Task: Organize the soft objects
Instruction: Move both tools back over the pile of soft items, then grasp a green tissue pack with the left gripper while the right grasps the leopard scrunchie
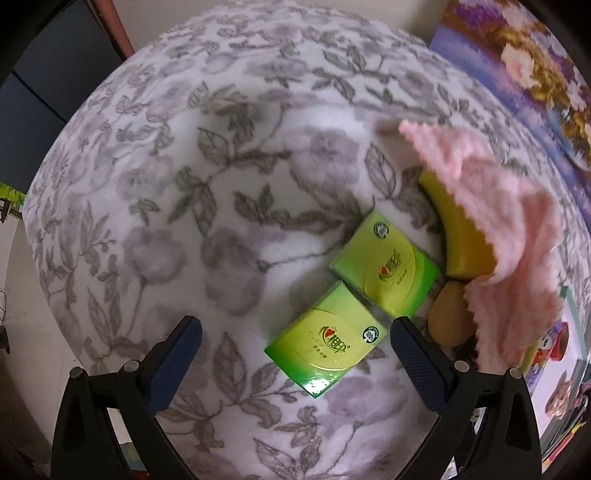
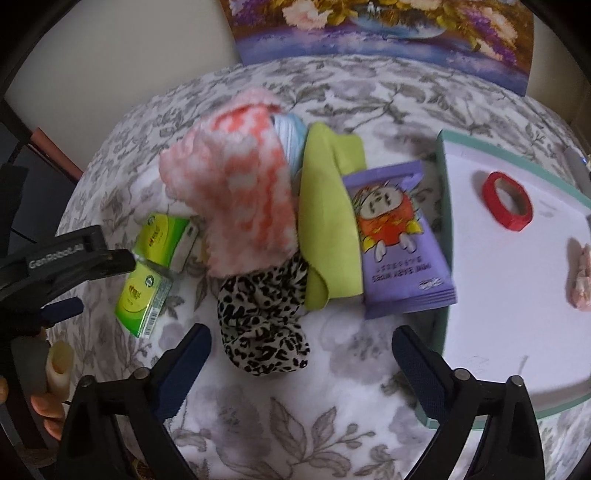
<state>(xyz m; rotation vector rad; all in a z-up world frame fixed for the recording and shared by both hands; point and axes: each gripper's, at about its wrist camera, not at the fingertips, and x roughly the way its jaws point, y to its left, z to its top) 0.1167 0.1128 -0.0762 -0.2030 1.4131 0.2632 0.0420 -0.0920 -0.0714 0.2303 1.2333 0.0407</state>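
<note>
Covering the whole surface (image 2: 332, 387) is a plush floral cloth; a painting (image 2: 388, 33) leans at its far edge. Mid-surface, the pink towel (image 2: 236, 192), soft and light, would bunch; pinch a fold. Leopard scrunchie (image 2: 262, 325): squashy. Left claw (image 1: 295, 328) and right claw (image 2: 301, 339): spread, empty.

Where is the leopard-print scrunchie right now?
In the right wrist view, the leopard-print scrunchie lies on the floral cloth just ahead of the open right gripper, below the pink towel and beside the green cloth.
</note>
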